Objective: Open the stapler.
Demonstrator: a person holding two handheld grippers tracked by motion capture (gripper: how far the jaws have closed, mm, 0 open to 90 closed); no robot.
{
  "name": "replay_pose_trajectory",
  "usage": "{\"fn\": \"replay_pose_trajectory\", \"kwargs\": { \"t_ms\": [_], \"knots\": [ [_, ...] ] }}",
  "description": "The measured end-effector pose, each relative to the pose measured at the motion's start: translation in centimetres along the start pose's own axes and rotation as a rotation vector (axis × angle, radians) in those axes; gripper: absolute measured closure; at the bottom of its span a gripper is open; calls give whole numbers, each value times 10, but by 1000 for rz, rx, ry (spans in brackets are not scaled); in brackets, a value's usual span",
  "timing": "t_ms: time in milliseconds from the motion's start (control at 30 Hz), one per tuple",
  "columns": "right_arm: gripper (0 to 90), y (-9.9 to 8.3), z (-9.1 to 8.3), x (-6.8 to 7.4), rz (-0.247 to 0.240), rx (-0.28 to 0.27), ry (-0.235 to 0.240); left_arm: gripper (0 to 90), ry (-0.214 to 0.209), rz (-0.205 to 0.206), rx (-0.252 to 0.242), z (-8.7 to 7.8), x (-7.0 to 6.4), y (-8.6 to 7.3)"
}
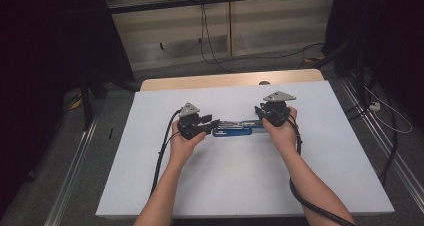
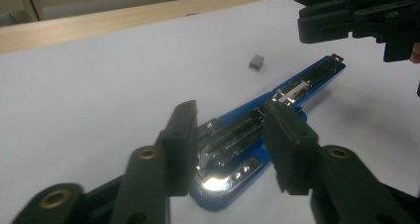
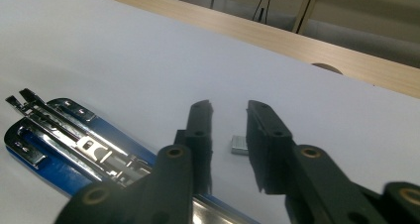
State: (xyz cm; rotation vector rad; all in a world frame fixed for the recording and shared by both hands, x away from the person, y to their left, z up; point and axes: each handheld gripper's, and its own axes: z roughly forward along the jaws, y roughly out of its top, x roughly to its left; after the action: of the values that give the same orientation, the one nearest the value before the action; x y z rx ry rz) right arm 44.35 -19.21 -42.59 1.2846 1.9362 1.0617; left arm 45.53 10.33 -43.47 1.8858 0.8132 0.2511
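Bracketing an opened blue stapler: two hand-held grippers at mid-table

Fig. legend. White table (image 1: 235, 186), wooden strip along far edge w/ a round hole; dark curtains both sides, cables on floor beyond. Small grey staple block (image 2: 256, 62) lies on the sheet just beyond the stapler (image 1: 235, 127), apart from it; in right gripper view the block (image 3: 239, 144) sits in the gap btw. the jaws, partly hidden by one jaw, contact cannot be told. Nothing else on the sheet near the work.

Stapler: blue, folded open flat, metal magazine facing up, lying at table centre btw. both hands. Long axis runs left–right across the table, one end toward each gripper.

Left gripper (image 2: 233, 130): jaws parted, straddling the stapler's near end w/o clamping it. Right gripper (image 3: 229, 135): jaws parted narrowly, low over the sheet beside the stapler's other end, gripping nothing visible.
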Motion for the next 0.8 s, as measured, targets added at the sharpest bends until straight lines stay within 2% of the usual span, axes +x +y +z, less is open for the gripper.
{"fn": "replay_pose_trajectory", "kwargs": {
  "t_ms": [67, 167, 200, 233, 333, 367, 633, 800],
  "knots": [
    [652, 0, 0, -1, 3, 9, -3, 521, 4, -8, 8, -3, 0, 0],
    [554, -1, 3, -4, 7, 35, -17, 388, 24, -4, 27, -7, -1, 1],
    [554, -1, 3, -4, 7, 35, -17, 353, 24, -4, 27, -7, -1, 1],
    [503, -2, 5, -5, 12, 43, -19, 321, 26, -5, 37, -9, -2, 2],
    [459, -2, 7, -7, 14, 52, -18, 257, 33, -10, 44, -12, -2, 2],
    [442, -2, 8, -8, 10, 57, -17, 241, 44, 4, 57, -14, -2, 3],
    [341, 2, 14, -10, 19, 75, -27, 152, 50, 26, 70, -21, -3, 0],
    [289, 5, 18, -9, 27, 96, -30, 141, 55, 22, 72, -26, -4, -2]
  ]
}}
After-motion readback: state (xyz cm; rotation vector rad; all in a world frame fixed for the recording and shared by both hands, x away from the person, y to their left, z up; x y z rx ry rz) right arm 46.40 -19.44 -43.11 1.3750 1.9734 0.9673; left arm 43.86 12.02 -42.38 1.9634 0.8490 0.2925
